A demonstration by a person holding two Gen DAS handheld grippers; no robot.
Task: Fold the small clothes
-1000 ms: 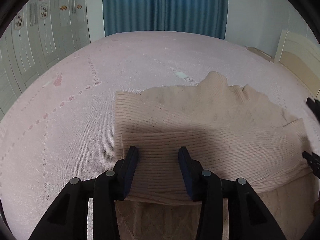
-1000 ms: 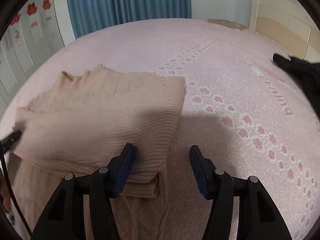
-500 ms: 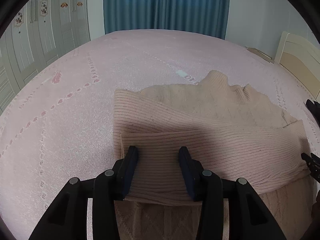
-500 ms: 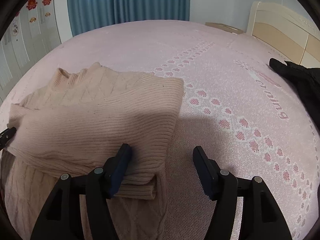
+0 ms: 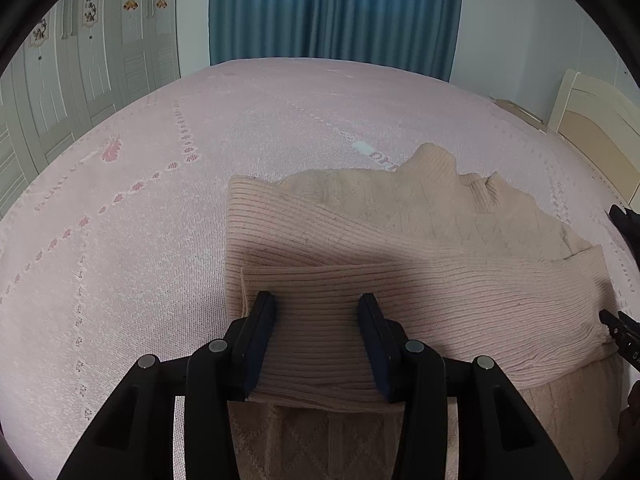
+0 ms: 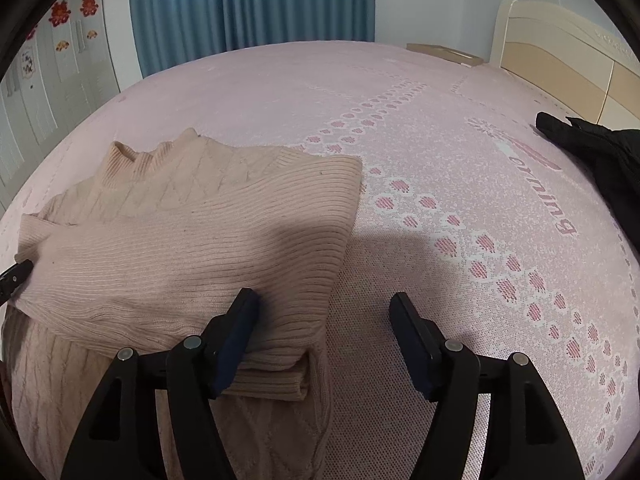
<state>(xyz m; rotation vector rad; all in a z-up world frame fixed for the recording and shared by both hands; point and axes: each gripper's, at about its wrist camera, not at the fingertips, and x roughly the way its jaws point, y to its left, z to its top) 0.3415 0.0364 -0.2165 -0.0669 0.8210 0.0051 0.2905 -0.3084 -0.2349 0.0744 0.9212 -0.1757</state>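
Observation:
A beige knit sweater lies on the pink bed, its ribbed sleeves folded across the body. It also shows in the right wrist view. My left gripper is open, its fingers above the end of the ribbed sleeve on the sweater's left side, not closed on it. My right gripper is open wide over the sweater's right edge; its left finger is over the folded sleeve, its right finger over bare bedspread. The right gripper's tips show at the left view's right edge.
The pink patterned bedspread stretches all around. A black garment lies at the right near the cream headboard. Blue curtains and white wardrobe doors stand beyond the bed.
Both cameras have risen and pulled back slightly from the sweater. The grippers stay open and the sweater has not moved.

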